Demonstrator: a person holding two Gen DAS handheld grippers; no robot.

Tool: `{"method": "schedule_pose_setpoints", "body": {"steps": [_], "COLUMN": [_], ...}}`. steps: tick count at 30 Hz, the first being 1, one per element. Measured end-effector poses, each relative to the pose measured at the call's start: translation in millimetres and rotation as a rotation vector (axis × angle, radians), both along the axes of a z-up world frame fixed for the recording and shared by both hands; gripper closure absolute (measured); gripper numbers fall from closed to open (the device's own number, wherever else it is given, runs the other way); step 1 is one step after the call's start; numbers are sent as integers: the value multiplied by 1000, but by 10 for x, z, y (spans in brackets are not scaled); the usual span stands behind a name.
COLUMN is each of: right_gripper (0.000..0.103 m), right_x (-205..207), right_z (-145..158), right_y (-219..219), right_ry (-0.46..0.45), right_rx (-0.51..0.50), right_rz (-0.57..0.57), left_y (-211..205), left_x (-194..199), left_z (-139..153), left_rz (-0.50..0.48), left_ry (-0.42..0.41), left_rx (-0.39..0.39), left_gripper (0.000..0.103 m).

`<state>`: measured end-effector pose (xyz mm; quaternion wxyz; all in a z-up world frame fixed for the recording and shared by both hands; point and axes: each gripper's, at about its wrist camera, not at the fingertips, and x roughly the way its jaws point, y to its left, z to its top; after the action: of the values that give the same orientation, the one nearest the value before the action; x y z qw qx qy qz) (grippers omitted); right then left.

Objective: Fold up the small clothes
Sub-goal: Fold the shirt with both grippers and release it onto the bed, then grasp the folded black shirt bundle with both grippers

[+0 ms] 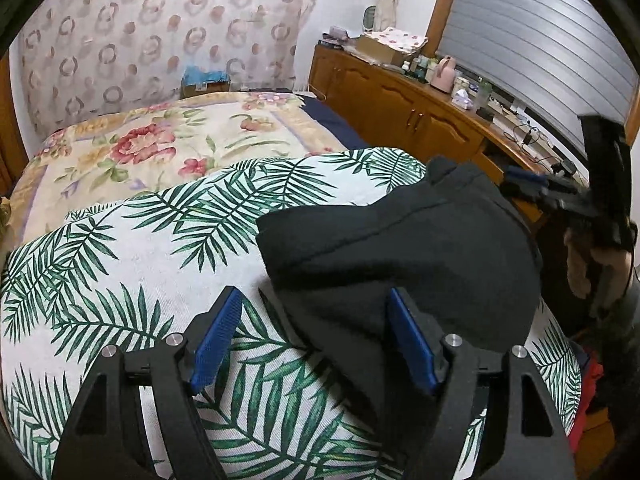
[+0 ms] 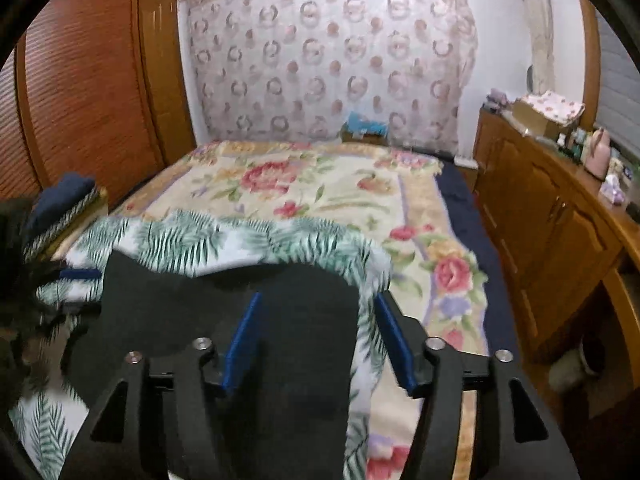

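**Both tools open over the black garment**

Your left tool [image 1: 316,340] stood with its jaws spread and nothing pinched between them. The black garment [image 1: 400,240] lay on the palm-leaf cloth [image 1: 120,280] spread over the bed [image 1: 160,140], ahead of this tool and off to its right; only its near left edge reached in between the blue pads [image 1: 216,340], under the right-hand one. Its long axis seemed to run away from the tool toward the far right.

Your right tool [image 2: 316,336] was also open and empty, and the garment sat directly beneath and ahead of it, its right edge falling between the jaws. I judged the right tool the nearer one for the next grab.

A cardboard box [image 1: 206,82] sat far ahead beyond the bed, with something blue in it that I could not identify.
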<state>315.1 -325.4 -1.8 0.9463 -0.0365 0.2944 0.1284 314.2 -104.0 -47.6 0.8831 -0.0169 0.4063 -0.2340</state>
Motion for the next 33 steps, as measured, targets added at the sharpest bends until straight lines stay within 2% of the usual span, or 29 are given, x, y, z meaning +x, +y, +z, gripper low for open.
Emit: {"method": "schedule_pose_setpoints", "body": {"steps": [4, 7, 12, 20, 22, 25, 27, 29, 32, 33], "right_gripper": [37, 36, 26, 26, 33, 34, 35, 35, 37, 44], "right_x": [-43, -23, 115, 245, 242, 234, 237, 240, 236, 232], "right_z": [-59, -76, -84, -183, -180, -200, -228, -232, -249, -251], "right_y": [-29, -84, -144, -25, -29, -18, -13, -20, 2, 8], "right_ry": [67, 75, 102, 157, 154, 158, 157, 158, 158, 159], "right_rx": [9, 11, 28, 95, 99, 105, 105, 107, 107, 111], "right_rz": [9, 9, -15, 34, 39, 55, 54, 55, 55, 65], "left_y": [-71, -115, -134, -138, -139, -138, -128, -117, -129, -141], "left_x": [34, 48, 96, 163, 164, 180, 196, 225, 238, 223], "left_z": [-5, -17, -61, -189, -188, -182, -180, -192, -198, -187], "left_rz": [-4, -9, -15, -26, -24, -28, -46, -64, -82, -82], "left_ry": [1, 2, 11, 57, 53, 63, 75, 113, 138, 131], "left_rx": [19, 30, 36, 9, 3, -19, -59, -117, -162, -160], "left_gripper": [27, 27, 27, 25, 25, 25, 42, 55, 75, 80]}}
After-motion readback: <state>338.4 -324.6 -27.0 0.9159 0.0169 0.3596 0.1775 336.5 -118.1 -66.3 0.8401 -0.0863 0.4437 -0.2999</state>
